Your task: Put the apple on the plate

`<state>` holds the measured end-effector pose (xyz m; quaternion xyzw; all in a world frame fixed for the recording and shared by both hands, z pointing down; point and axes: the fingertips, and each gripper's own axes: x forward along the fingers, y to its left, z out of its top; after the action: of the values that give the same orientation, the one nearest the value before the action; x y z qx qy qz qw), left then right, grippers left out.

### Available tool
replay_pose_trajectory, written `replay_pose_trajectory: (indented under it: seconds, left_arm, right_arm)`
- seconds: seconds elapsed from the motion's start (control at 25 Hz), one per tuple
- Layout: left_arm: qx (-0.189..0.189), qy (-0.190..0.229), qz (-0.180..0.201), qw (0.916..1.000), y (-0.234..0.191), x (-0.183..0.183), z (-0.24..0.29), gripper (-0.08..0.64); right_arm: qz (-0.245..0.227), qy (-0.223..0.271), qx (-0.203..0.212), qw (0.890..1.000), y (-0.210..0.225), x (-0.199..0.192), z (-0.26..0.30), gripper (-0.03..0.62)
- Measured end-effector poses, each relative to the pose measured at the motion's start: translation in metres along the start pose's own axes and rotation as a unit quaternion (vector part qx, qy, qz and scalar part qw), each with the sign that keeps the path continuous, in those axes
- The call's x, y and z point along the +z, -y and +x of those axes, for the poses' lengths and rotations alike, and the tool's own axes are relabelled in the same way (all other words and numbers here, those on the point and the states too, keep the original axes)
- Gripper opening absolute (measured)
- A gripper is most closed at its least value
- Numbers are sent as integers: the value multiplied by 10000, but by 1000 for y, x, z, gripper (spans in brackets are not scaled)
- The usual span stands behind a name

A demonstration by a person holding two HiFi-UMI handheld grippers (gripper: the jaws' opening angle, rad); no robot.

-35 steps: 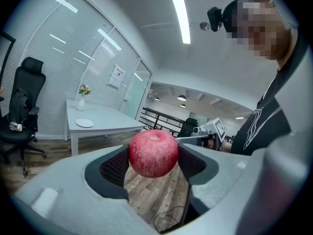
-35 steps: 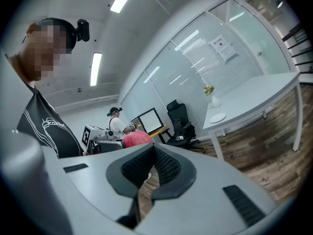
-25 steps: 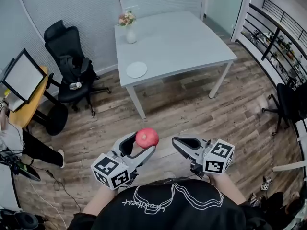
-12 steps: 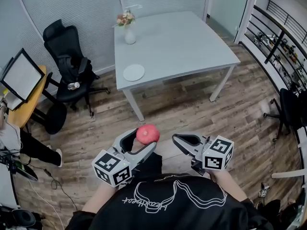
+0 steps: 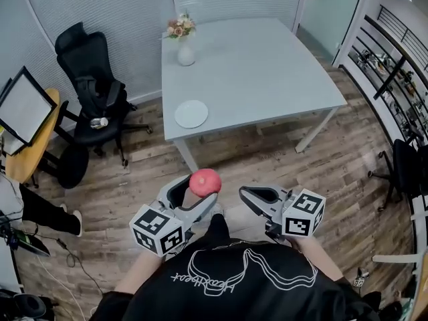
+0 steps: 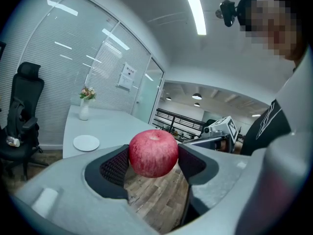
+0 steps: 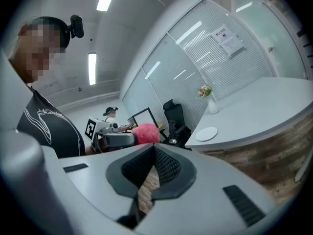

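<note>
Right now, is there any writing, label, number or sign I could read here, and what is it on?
Wall notice: printed lines, too small to read.
Black shirt: white script word, upside down, not legible.
Left marker cube and right marker cube: black-and-white squares only, no letters.
Apple: no sticker shows.

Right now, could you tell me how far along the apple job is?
Done: the apple is picked up, clamped in the left hand-held gripper. In hand: it is held above the floor, short of the table. Left: reach the white plate on the table and set it down. The right hand-held gripper is shut, empty.
</note>
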<state>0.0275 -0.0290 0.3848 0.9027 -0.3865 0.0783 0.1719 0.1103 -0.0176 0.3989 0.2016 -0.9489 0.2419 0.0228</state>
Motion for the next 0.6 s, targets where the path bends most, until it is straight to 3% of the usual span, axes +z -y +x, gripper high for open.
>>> replay_pose_trajectory:
  seconds: [0.36, 0.6]
  left_arm:
    - [137, -55, -254, 9996, -112, 32, 59, 322]
    - [566, -137, 299, 9979, -188, 55, 87, 322]
  right_arm:
    - [94, -167, -51, 9998, 83, 56, 71, 9]
    - [248, -143, -67, 9996, 132, 81, 113, 9]
